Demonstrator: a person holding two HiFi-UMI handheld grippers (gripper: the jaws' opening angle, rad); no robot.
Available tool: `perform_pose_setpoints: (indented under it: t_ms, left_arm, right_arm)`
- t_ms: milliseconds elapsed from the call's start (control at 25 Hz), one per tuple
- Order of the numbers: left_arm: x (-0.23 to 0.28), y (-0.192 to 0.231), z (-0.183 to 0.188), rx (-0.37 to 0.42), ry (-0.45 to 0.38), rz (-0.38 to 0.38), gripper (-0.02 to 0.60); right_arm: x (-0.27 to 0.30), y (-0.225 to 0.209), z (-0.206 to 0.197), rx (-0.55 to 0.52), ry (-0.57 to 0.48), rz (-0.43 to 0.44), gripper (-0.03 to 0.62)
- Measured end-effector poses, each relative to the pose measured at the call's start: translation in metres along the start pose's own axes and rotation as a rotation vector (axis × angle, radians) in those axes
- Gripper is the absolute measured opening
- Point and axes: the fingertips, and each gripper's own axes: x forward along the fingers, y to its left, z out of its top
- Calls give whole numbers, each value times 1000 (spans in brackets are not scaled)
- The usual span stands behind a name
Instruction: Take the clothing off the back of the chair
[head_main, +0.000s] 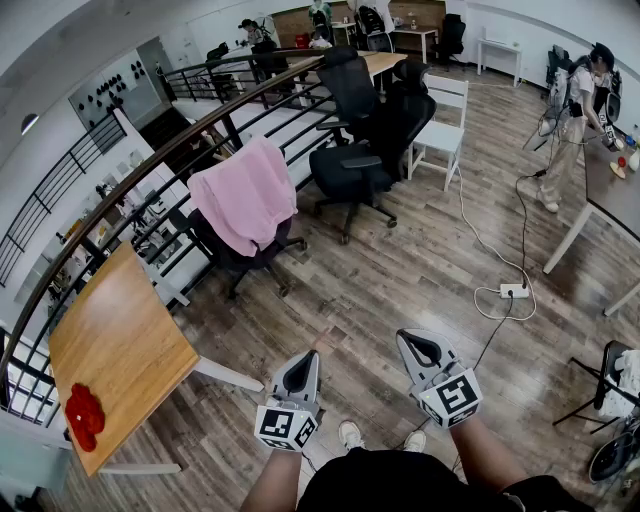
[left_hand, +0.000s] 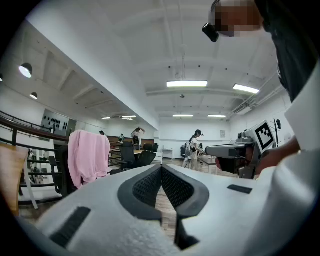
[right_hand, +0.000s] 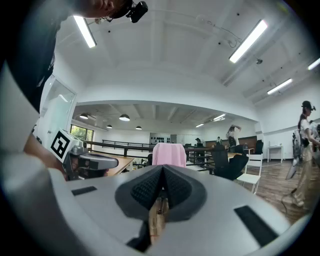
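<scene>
A pink garment (head_main: 245, 195) hangs over the back of a black office chair (head_main: 240, 255) beside the railing, left of centre in the head view. My left gripper (head_main: 308, 358) and right gripper (head_main: 408, 340) are held side by side close to my body, pointing level, well short of the chair. Both are shut with nothing between the pads. In the left gripper view the garment (left_hand: 87, 156) hangs to the left of the shut left gripper (left_hand: 161, 169). From the right gripper view, the garment (right_hand: 169, 154) shows straight ahead above the shut right gripper (right_hand: 163, 169).
A wooden table (head_main: 125, 340) with a red object (head_main: 83, 415) stands at the left along a dark railing (head_main: 150, 165). Two more black office chairs (head_main: 365, 150) and a white chair (head_main: 440, 125) stand beyond. A power strip with cable (head_main: 513, 290) lies on the floor. A person (head_main: 578, 110) stands at the far right.
</scene>
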Motion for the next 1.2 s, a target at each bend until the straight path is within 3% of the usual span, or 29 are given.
perform_pose_setpoints:
  t_ms: [360, 560, 960, 1200]
  left_arm:
    - [-14, -18, 5, 16, -9, 26, 15]
    - [-17, -12, 1, 11, -5, 27, 15]
    - [-19, 34, 6, 28, -12, -4, 15]
    - [-26, 75, 6, 40, -3, -37, 15]
  right_arm:
    - [-22, 9, -2, 7, 4, 17, 2]
    - [-24, 10, -2, 69, -18, -12, 3]
    - [21, 18, 6, 102, -48, -49, 3]
    - [59, 39, -5, 52, -9, -38, 3]
